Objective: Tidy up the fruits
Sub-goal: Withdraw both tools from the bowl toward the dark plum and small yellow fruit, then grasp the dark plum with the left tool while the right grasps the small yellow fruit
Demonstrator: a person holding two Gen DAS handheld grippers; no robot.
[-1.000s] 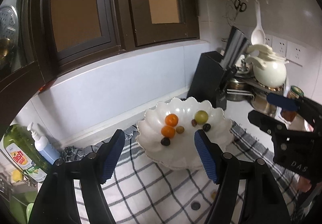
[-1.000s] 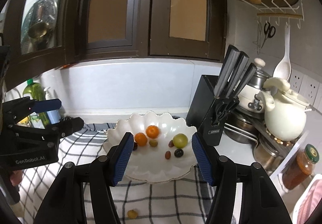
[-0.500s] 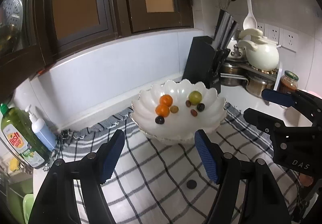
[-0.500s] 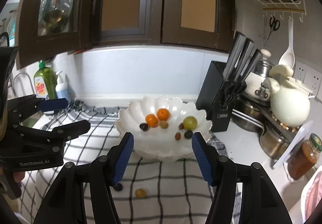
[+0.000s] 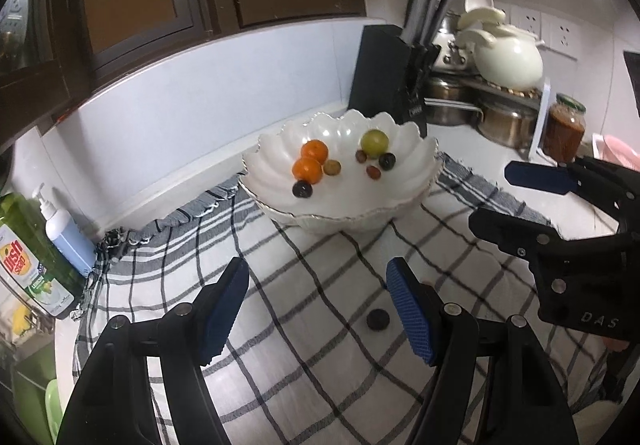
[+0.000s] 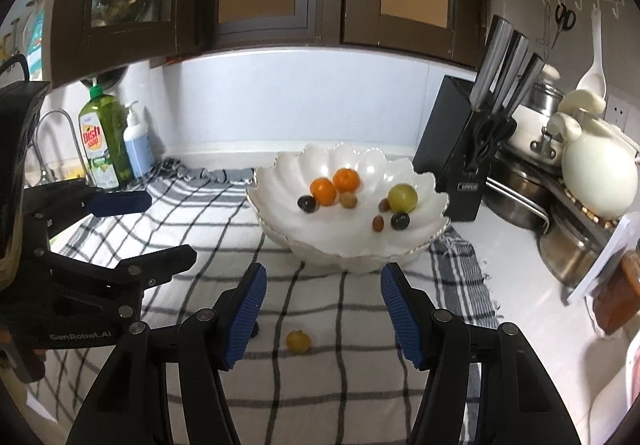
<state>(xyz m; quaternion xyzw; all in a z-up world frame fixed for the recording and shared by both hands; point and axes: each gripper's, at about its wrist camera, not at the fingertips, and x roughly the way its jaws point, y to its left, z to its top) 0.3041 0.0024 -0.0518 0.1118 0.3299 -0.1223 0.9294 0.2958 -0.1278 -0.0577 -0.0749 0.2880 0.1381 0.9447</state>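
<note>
Two loose fruits sit on the checked cloth covering the counter: a dark round one just beside the left hand-held gripper, and a small yellow one in front of the right hand-held gripper. Both grippers hover with fingers apart, nothing between them. The rest is in the white scalloped bowl further back: two oranges, a green fruit, some small dark and brownish ones. The knife block stands just right of it.
</note>
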